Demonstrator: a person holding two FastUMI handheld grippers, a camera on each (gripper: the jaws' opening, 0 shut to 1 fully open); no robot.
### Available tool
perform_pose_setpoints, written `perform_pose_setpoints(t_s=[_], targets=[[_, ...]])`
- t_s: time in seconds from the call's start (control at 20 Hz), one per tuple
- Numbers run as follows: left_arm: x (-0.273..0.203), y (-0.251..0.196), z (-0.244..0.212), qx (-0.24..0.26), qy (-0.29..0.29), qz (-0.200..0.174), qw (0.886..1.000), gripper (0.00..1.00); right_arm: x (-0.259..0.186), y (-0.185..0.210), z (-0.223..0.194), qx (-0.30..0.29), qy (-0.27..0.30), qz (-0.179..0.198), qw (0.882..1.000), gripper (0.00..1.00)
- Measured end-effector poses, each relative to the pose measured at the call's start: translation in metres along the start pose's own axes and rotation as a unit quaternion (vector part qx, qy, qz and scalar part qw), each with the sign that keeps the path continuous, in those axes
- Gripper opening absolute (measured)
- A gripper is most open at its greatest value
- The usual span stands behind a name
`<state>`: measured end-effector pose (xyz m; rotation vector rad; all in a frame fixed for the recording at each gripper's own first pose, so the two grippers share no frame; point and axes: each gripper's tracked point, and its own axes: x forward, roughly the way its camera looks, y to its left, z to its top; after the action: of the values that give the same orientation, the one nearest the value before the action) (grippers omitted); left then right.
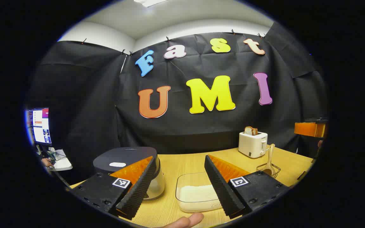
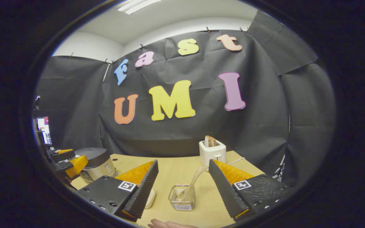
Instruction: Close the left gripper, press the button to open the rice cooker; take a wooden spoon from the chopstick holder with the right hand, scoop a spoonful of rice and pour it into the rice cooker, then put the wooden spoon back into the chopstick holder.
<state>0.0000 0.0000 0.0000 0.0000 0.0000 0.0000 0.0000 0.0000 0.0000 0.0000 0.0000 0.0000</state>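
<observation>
Progress: nothing done | left gripper (image 1: 182,190) jaws spread, not yet closed | rice cooker (image 1: 128,171) lower left, lid down | right gripper (image 2: 182,193) jaws spread, empty | wooden spoon (image 2: 191,183) seated in chopstick holder (image 2: 182,199), lower centre | rice container (image 1: 195,194) unscooped.

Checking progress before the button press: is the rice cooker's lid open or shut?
Shut. The rice cooker has its dark lid lying flat on the body.
</observation>
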Motion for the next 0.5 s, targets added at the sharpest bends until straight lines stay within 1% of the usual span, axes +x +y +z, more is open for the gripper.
perform_pose_setpoints(t_s=[0.1, 0.2, 0.25, 0.3, 0.35, 0.4, 0.5], targets=[[-0.003, 0.002, -0.003, -0.005, 0.005, -0.007, 1.000, 0.98, -0.011, 0.017, 0.011, -0.010, -0.018, 0.010, 1.000, 0.95], [-0.006, 0.002, -0.008, -0.013, 0.012, -0.023, 1.000, 0.98, -0.019, 0.022, 0.015, -0.015, -0.034, 0.003, 0.999, 0.95], [-0.009, 0.004, -0.011, -0.014, 0.015, -0.025, 0.999, 0.98, -0.022, 0.025, 0.011, -0.015, -0.036, 0.000, 0.999, 0.91], [-0.011, 0.006, -0.011, -0.011, 0.017, -0.029, 0.999, 0.98, -0.023, 0.030, 0.008, -0.015, -0.037, -0.002, 0.999, 0.95], [-0.012, 0.010, -0.010, -0.008, 0.014, -0.031, 0.999, 0.98, -0.022, 0.030, 0.004, -0.013, -0.034, -0.007, 0.999, 0.95], [-0.012, 0.013, -0.008, -0.006, 0.012, -0.030, 0.999, 0.98, -0.022, 0.032, 0.001, -0.013, -0.030, -0.008, 0.999, 0.91], [-0.010, 0.015, -0.006, -0.010, 0.012, -0.031, 0.999, 0.98, -0.020, 0.039, -0.002, -0.015, -0.023, -0.002, 1.000, 0.91]])
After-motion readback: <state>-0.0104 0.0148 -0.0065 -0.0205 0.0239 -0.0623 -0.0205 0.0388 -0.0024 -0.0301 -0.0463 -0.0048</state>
